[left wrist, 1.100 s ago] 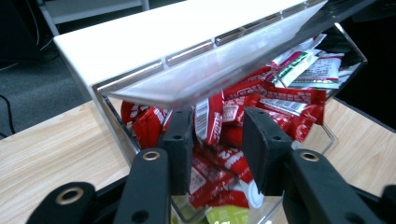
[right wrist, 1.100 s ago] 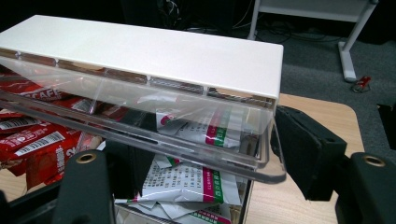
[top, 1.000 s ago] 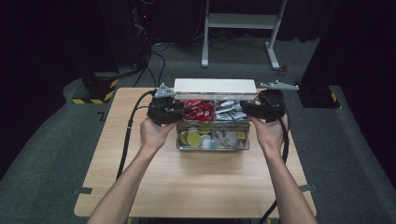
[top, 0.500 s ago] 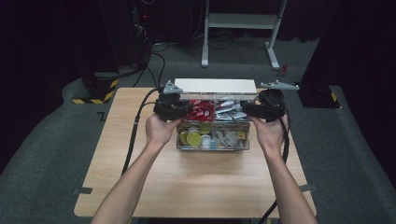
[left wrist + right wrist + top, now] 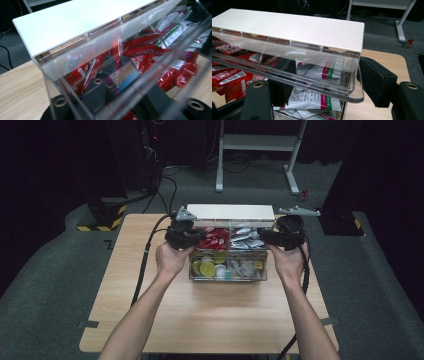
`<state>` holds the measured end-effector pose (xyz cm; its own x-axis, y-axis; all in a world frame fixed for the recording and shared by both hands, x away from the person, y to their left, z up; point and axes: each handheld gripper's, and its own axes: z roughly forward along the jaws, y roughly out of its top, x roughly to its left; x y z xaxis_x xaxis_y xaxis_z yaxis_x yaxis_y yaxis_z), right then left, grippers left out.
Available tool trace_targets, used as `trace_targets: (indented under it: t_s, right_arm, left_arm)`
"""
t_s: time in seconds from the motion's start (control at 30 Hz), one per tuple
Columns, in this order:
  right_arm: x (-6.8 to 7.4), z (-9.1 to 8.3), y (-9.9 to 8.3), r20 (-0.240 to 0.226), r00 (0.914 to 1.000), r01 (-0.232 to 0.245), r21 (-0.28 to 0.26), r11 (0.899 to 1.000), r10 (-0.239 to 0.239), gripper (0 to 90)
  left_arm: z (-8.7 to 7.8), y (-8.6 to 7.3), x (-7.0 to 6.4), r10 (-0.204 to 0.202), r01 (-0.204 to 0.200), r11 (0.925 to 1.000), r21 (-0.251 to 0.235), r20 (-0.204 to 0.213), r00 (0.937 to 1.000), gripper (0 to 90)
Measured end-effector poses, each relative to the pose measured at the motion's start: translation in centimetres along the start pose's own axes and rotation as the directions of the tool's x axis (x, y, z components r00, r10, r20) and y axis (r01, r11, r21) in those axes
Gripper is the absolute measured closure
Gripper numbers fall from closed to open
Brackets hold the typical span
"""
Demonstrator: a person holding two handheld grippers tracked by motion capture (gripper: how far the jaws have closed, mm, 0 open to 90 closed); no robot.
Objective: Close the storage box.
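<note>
A clear plastic box (image 5: pixel 227 276) with compartments stands mid-table, holding red sachets (image 5: pixel 216 238), white-and-green sachets (image 5: pixel 246 236) and yellow round packs (image 5: pixel 206 267). A white slab (image 5: pixel 230 211) runs along its back edge, and a clear lid panel (image 5: pixel 312 75) slopes down from it. My left gripper (image 5: pixel 200 236) is at the box's left end, open, its jaws straddling the clear panel (image 5: pixel 75 62) over the red sachets (image 5: pixel 150 50). My right gripper (image 5: pixel 262 236) is at the right end, open, with the lid's corner (image 5: pixel 353 91) between its jaws.
The wooden table (image 5: pixel 150 310) has bare room in front of the box and at both sides. Black cables (image 5: pixel 145 255) trail off the left and right edges. Beyond the table are a white frame (image 5: pixel 260 150) and a hazard-striped base (image 5: pixel 105 215) on the floor.
Both hands stay at the box's ends. The left gripper has shifted slightly right and toward the back, closer in over the box's left end.
</note>
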<state>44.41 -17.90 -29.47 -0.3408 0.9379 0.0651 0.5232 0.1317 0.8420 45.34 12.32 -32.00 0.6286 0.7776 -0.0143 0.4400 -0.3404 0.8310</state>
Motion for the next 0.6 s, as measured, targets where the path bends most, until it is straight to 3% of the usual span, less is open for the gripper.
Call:
trace_targets:
  t_s: [0.6]
  right_arm:
    - [0.0, 0.0, 0.0, 0.001, 1.0000, -0.001, -0.005, 1.000, 0.001, 31.8]
  left_arm:
    - [-1.7, -0.3, -0.1, 0.008, -0.007, 1.0000, -0.004, 0.041, 0.9991, 85.7]
